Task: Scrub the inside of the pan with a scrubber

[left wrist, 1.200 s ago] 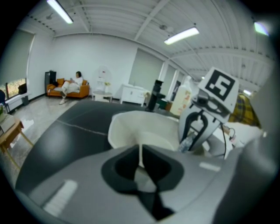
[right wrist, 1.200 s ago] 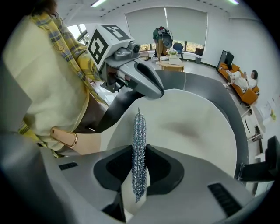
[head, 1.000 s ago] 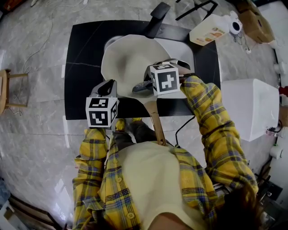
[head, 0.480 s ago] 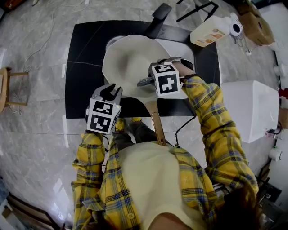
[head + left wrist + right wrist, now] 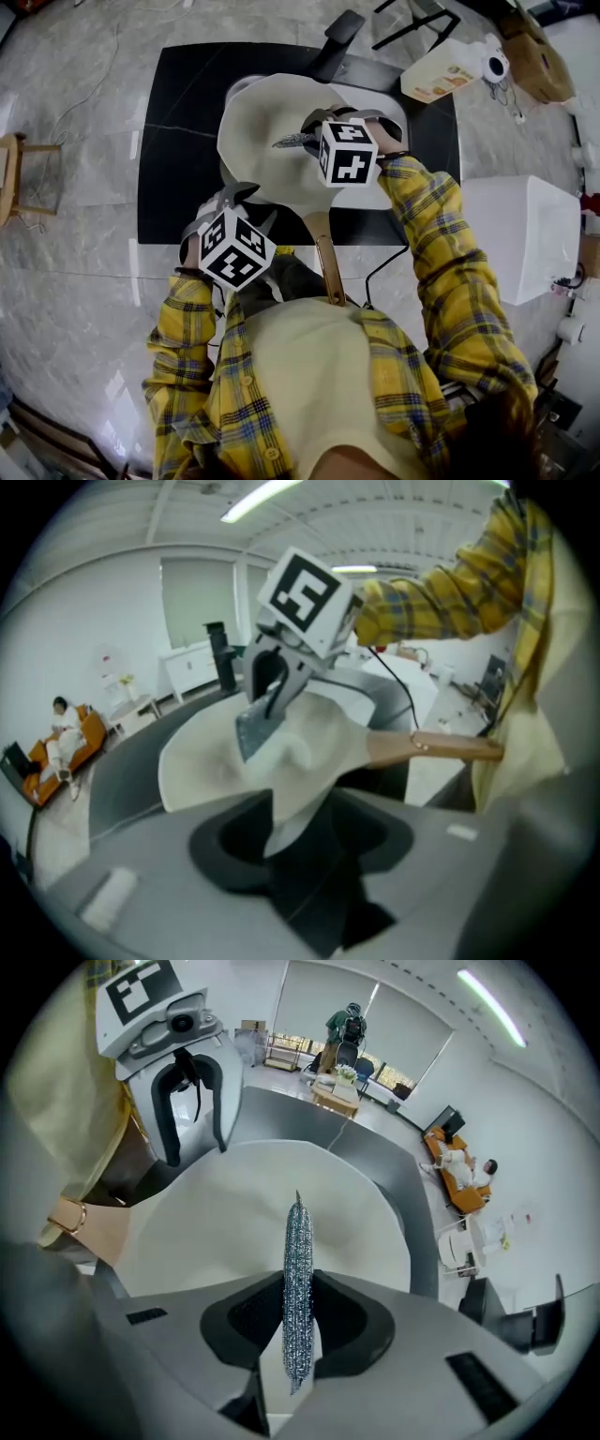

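Black worktop (image 5: 178,112) carrying cream pan (image 5: 262,131), wooden handle (image 5: 326,262) pointing near; carton (image 5: 441,70) far right, white box (image 5: 525,225) right, well clear. Right gripper (image 5: 298,1321) clamped on steel-mesh scrubber (image 5: 298,1260) over pan's inside. Left gripper (image 5: 295,850) spread wide, jaws just been opening, gripping nothing, by pan's near-left rim.

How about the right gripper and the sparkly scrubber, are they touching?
Touching. The right gripper view shows the right gripper with both jaws pressed flat against the thin scrubber, no gap.

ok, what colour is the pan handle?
Light brown, wood-toned. The pan handle shows best in the left gripper view.
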### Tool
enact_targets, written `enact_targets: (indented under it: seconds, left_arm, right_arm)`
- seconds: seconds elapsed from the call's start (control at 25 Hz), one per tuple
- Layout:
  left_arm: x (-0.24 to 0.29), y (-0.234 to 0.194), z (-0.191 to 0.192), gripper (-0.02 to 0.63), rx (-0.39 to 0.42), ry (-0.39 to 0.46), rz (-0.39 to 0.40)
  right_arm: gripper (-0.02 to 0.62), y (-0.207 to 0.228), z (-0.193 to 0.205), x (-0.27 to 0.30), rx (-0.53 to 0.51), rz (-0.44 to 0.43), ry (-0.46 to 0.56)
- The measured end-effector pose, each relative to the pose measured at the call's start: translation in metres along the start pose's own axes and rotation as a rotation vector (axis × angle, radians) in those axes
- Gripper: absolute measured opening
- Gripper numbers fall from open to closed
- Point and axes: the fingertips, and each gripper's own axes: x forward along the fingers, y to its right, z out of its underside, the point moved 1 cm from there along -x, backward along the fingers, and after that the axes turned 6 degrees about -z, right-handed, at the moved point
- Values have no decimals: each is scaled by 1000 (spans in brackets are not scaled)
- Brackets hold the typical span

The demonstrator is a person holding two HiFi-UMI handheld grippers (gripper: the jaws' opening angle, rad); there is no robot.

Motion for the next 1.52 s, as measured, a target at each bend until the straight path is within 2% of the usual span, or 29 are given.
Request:
enact_targets:
  seconds: [0.12,0.32,0.6,0.84,1.08,1.24,1.52]
  left_arm:
    - [4,2,4,195,56,-39,-11]
    - [10,3,4,193,46,-50,-2]
    - [15,2,1,183,28,-46,22]
    - [16,4,3,179,25,-51,50]
    - [16,4,3,179,17,-38,61]
    - [16,4,3,179,12,-32,67]
    - [16,4,3,178,14,-34,73]
  right_arm:
    - [83,18,-9,2,-17,111,13]
    - [83,47,-13,7,2,275,-10]
    - [83,80,4,1,157,433,-50]
    - [83,92,22,8,285,508,-99]
    - [83,99,33,15,356,634,-160]
    - [83,101,33,18,379,661,-151]
    - [83,98,30,28,380,623,-133]
